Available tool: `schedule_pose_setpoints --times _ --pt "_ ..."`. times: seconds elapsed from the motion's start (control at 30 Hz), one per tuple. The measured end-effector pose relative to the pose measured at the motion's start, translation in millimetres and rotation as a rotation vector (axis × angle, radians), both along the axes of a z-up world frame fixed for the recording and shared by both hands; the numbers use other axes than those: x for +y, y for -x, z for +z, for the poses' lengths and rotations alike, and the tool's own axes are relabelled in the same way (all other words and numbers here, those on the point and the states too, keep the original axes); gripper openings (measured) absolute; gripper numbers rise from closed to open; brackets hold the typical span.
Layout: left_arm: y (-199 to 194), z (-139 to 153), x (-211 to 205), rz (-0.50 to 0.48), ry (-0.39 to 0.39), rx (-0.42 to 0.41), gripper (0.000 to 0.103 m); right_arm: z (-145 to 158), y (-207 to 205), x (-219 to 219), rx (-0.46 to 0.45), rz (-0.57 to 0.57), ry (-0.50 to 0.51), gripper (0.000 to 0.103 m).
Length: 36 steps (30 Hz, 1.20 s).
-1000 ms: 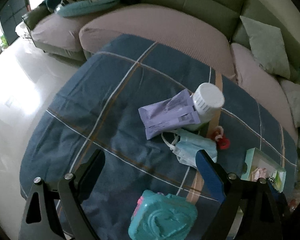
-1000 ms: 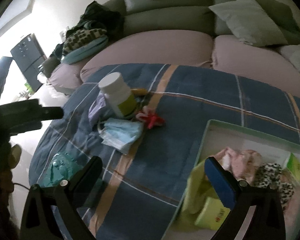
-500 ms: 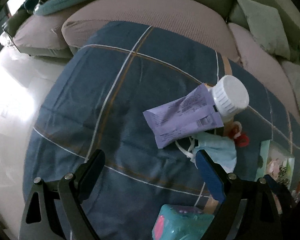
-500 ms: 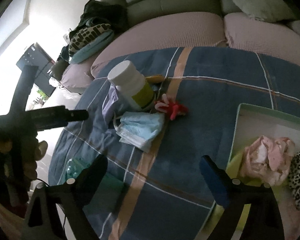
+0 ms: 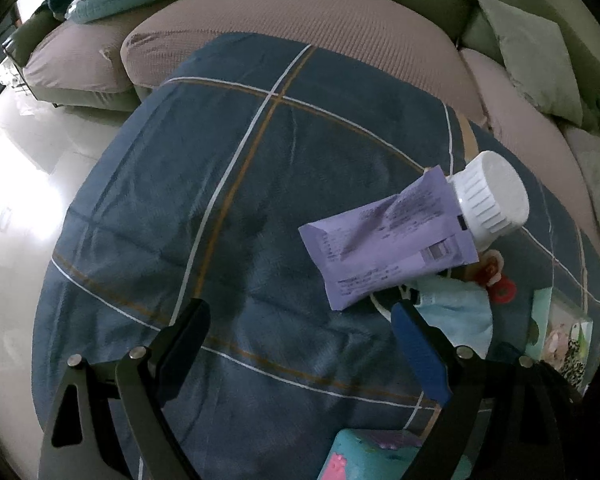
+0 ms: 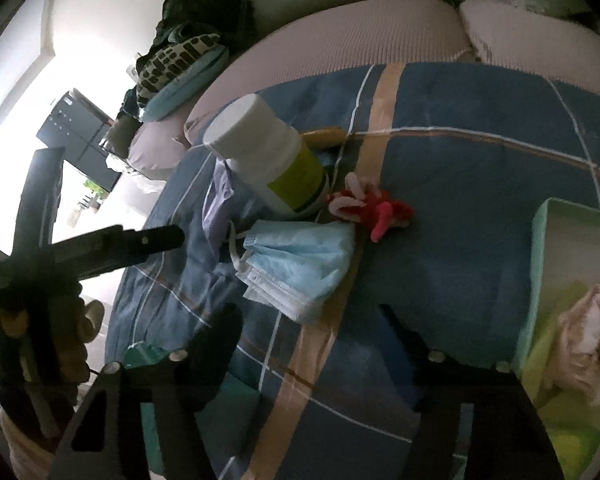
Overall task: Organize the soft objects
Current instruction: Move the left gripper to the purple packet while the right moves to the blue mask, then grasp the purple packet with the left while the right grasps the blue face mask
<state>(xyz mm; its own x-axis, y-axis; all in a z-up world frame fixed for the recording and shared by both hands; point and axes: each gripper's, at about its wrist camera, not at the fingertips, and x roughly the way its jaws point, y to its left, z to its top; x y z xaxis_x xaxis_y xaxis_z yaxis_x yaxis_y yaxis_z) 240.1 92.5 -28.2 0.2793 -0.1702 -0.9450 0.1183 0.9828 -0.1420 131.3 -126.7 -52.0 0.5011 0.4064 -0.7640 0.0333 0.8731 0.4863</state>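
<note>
A blue plaid cloth (image 5: 260,184) covers the bench in front of a sofa (image 5: 300,12).

In the right wrist view the blue face mask (image 6: 300,268) lies at frame centre, just above the released, empty right claw (image 6: 308,336), touching the white bottle (image 6: 272,152) and beside a red toy (image 6: 372,204). The left claw (image 5: 300,320) is spread wide, empty; the purple pouch (image 5: 388,240) sits at its upper right, overlapping the mask.
</note>
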Motion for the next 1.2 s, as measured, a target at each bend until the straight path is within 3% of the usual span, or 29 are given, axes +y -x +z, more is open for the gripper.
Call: schedule_pose_setpoints --times 0.13,0.37,0.43,0.57,0.6,0.87,1.2 --pt "-3.4 -3.1 -0.8 -0.011 -0.001 0.008 0.092 -11.8 -5.7 -2.6 0.024 -0.017 -0.076 0.058" --pt "-8.5 -1.9 -6.4 -0.044 -0.022 0.005 0.092 -23.0 -13.7 -0.6 0.043 -0.035 -0.115 0.052" --pt "-8.9 -1.5 -9.6 -0.057 -0.044 0.006 0.092 -26.3 -15.2 -2.5 0.046 -0.044 -0.13 0.045" --pt "-8.8 -2.2 -12.8 -0.07 -0.063 0.01 0.092 -32.1 -16.9 -8.1 0.046 -0.072 -0.186 0.043" --pt "-8.9 -2.5 -13.5 -0.071 -0.066 0.011 0.092 -33.4 -17.2 -9.7 0.048 -0.081 -0.195 0.037" --pt "-7.3 -4.3 -18.7 -0.084 -0.072 0.019 0.092 -39.7 -17.0 -19.1 0.054 -0.114 -0.259 0.017" --pt "-2.3 -3.9 -34.3 -0.142 -0.119 0.014 0.092 -21.5 -9.0 -23.3 0.01 -0.127 -0.234 0.015"
